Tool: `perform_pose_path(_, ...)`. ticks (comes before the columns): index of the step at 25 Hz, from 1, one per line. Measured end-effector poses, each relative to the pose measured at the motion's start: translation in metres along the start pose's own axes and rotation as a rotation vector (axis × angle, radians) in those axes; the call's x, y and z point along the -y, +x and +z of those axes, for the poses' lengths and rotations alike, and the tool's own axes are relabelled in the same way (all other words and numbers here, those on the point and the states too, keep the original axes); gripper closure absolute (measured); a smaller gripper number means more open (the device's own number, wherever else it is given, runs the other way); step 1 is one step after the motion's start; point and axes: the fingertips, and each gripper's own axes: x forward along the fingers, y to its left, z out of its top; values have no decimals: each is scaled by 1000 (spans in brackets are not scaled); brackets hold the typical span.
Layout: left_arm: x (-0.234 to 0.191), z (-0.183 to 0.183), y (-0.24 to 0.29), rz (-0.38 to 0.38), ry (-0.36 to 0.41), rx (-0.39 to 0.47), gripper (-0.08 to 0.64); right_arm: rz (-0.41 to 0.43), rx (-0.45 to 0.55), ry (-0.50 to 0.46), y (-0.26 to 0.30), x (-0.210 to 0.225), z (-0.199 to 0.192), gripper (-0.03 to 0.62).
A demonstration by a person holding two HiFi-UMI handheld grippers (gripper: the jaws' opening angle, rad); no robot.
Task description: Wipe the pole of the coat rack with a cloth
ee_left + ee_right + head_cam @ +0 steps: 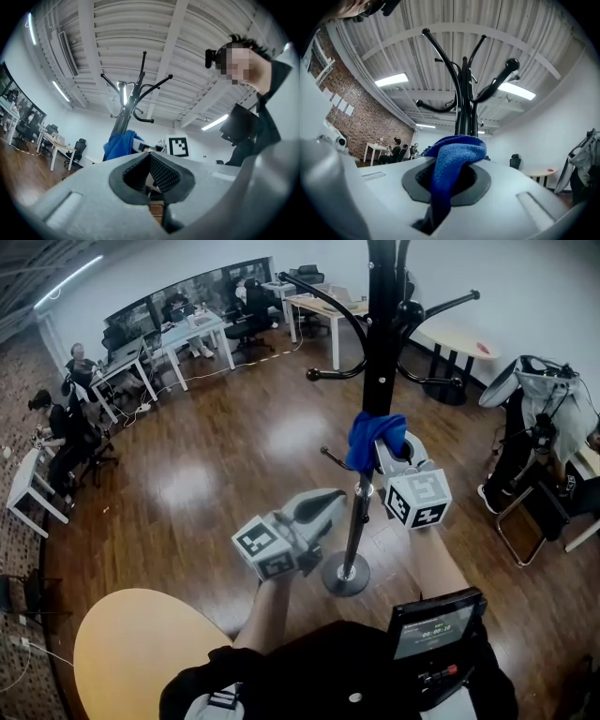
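Currently the cloth (373, 439) is being clamped in the right gripper's (389, 457) closed jaws, pressed against the pole (380, 352) midway up. The left gripper (330, 502), shut and empty, is being held beside the pole, lower down. Risk: the pole isn't being braced, so hard wiping could tip it.

Workers (58, 427) sat at white desks (192, 334) with black swivel chairs (251, 326) in an open-plan office, which had a polished wood floor (225, 437), ceiling strip lights (391, 79) and one brick wall (365, 126).
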Motion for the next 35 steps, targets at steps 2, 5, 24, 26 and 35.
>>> perform_pose_path(2,-1,-2,-1,5,-8,-5,558,14,-76,32,-7,-3,-41,574)
perform_pose_path(5,-3,-3,-2,8,-11,-7,558,29,-196,53,-16,-8,-97,572)
perform_pose_path(24,-1,-3,1,13,12,-26,558,134,-466,438,-48,-32,-181,573)
perform_pose_path(26,-2,-3,0,17,13,-26,558,92,-383,411,-39,-25,-172,573)
perform_pose_path(35,-5,2,-3,33,20,-35,558,46,159,192,0,8,43,572)
